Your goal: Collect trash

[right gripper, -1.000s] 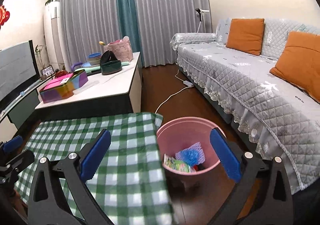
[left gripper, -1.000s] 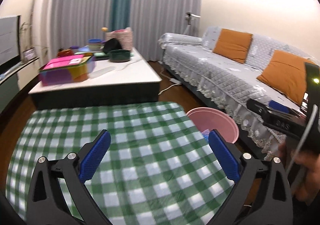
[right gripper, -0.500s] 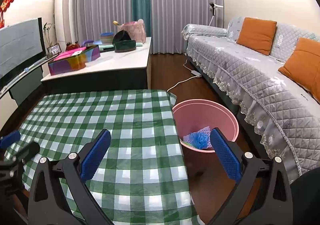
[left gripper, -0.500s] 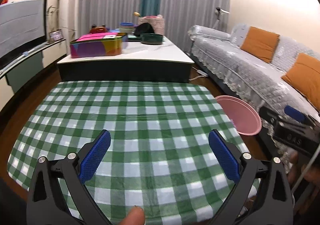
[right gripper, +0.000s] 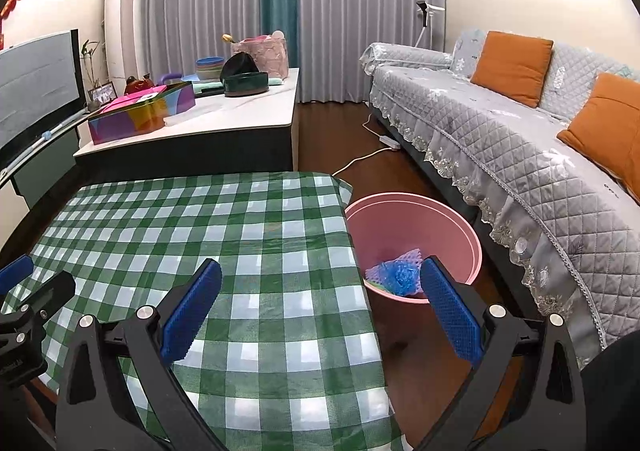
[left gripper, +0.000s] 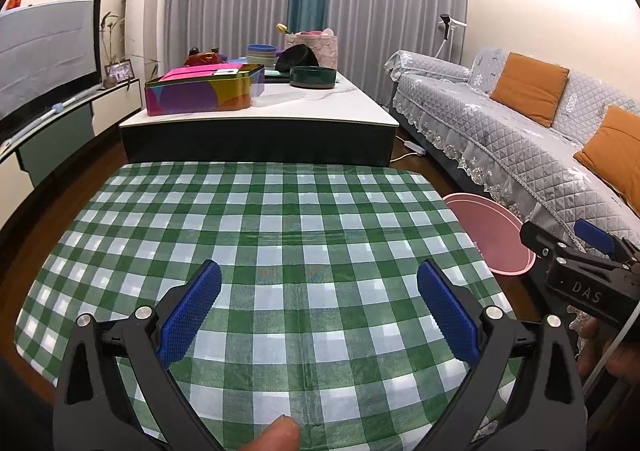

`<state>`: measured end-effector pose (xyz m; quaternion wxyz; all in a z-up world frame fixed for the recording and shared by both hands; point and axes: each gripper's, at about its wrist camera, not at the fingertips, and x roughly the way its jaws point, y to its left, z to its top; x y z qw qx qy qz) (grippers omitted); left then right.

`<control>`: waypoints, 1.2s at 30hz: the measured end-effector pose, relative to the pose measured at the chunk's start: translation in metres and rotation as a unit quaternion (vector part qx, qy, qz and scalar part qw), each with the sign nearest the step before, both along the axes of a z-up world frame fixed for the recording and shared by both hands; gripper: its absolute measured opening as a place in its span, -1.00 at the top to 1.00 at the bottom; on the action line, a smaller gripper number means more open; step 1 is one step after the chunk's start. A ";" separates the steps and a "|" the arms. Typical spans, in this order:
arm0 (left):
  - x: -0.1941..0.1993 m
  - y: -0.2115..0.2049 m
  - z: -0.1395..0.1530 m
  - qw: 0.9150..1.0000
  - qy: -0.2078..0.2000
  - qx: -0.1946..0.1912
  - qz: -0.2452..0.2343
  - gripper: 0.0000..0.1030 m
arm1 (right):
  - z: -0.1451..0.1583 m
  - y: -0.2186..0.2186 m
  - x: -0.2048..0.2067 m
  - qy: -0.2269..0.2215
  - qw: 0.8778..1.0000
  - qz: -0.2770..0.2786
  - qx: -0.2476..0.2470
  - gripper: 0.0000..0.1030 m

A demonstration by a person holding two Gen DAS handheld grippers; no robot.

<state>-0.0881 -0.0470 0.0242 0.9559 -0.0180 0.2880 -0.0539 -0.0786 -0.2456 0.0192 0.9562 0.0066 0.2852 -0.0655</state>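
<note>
A low table covered by a green-and-white checked cloth (left gripper: 304, 235) fills the foreground of a living room. The left gripper (left gripper: 319, 315) hovers over the cloth with its blue-padded fingers (left gripper: 188, 311) spread wide and nothing between them. The right gripper (right gripper: 320, 315) is likewise spread wide and empty, one finger over the cloth's right edge, the other over the floor. The trash (right gripper: 396, 277), a blue and lilac crumpled bundle, lies inside a pink bucket (right gripper: 452, 223) on the floor just beside the table's right side, ahead of the right gripper's outer finger and apart from it. A grey sofa (right gripper: 500, 139) with orange cushions stands beyond the bucket.
</note>
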 end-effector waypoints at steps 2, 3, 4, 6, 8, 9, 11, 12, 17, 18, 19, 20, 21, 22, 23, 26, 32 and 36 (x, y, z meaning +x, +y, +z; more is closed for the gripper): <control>0.000 0.000 0.000 1.000 0.001 -0.001 0.002 -0.85 | 0.000 0.000 0.000 0.000 1.000 0.000 0.000 -0.90; 0.000 0.001 -0.001 1.000 0.002 -0.001 0.003 -0.85 | 0.000 0.000 0.000 0.000 1.000 0.000 0.000 -0.90; 0.001 0.001 -0.001 1.000 0.002 -0.001 0.003 -0.85 | 0.000 0.000 0.001 -0.001 1.000 0.000 -0.001 -0.90; 0.000 0.001 0.000 1.000 0.002 -0.001 0.003 -0.85 | 0.000 0.000 0.000 0.000 1.000 0.000 -0.001 -0.90; 0.000 0.001 0.000 1.000 0.002 -0.001 0.003 -0.85 | -0.001 0.000 0.001 0.000 1.000 0.000 -0.002 -0.90; 0.000 0.001 0.000 1.000 0.002 -0.001 0.003 -0.85 | 0.000 0.000 0.001 0.001 1.000 -0.001 -0.002 -0.90; 0.000 0.001 0.000 1.000 0.002 -0.001 0.002 -0.85 | -0.001 0.000 0.002 0.001 1.000 -0.001 -0.001 -0.90; 0.000 0.001 0.000 1.000 0.002 -0.001 0.002 -0.85 | 0.000 0.000 0.002 0.001 1.000 -0.002 -0.001 -0.90; 0.001 0.001 -0.001 1.000 0.003 0.000 0.003 -0.85 | 0.000 0.000 0.002 0.001 1.000 -0.001 -0.002 -0.90; 0.001 0.002 -0.001 1.000 0.003 0.000 0.003 -0.85 | 0.000 0.001 0.002 0.001 1.000 -0.001 -0.002 -0.90; 0.001 0.002 -0.001 1.000 0.003 0.000 0.004 -0.85 | 0.000 0.000 0.002 0.000 1.000 -0.001 -0.002 -0.90; 0.001 0.002 -0.001 1.000 0.002 -0.001 0.003 -0.85 | 0.000 0.001 0.002 0.001 1.000 -0.002 -0.002 -0.90; 0.001 0.002 -0.002 1.000 0.002 -0.001 0.003 -0.85 | -0.001 0.001 0.002 0.000 1.000 -0.001 -0.002 -0.90; 0.001 0.002 -0.002 1.000 0.003 0.000 0.003 -0.85 | -0.001 0.001 0.002 0.000 1.000 -0.001 -0.002 -0.90; 0.001 0.002 -0.002 1.000 0.003 0.000 0.003 -0.85 | -0.001 0.001 0.002 0.001 1.000 -0.001 -0.002 -0.90; 0.001 0.002 -0.002 1.000 0.002 0.000 0.003 -0.85 | -0.001 0.001 0.002 0.000 1.000 -0.002 -0.002 -0.90; 0.001 0.002 -0.002 1.000 0.003 0.000 0.003 -0.85 | -0.001 0.000 0.002 0.000 1.000 -0.002 -0.002 -0.90; 0.001 0.002 -0.002 1.000 0.002 0.000 0.004 -0.85 | 0.000 0.001 0.002 0.000 1.000 -0.002 -0.002 -0.90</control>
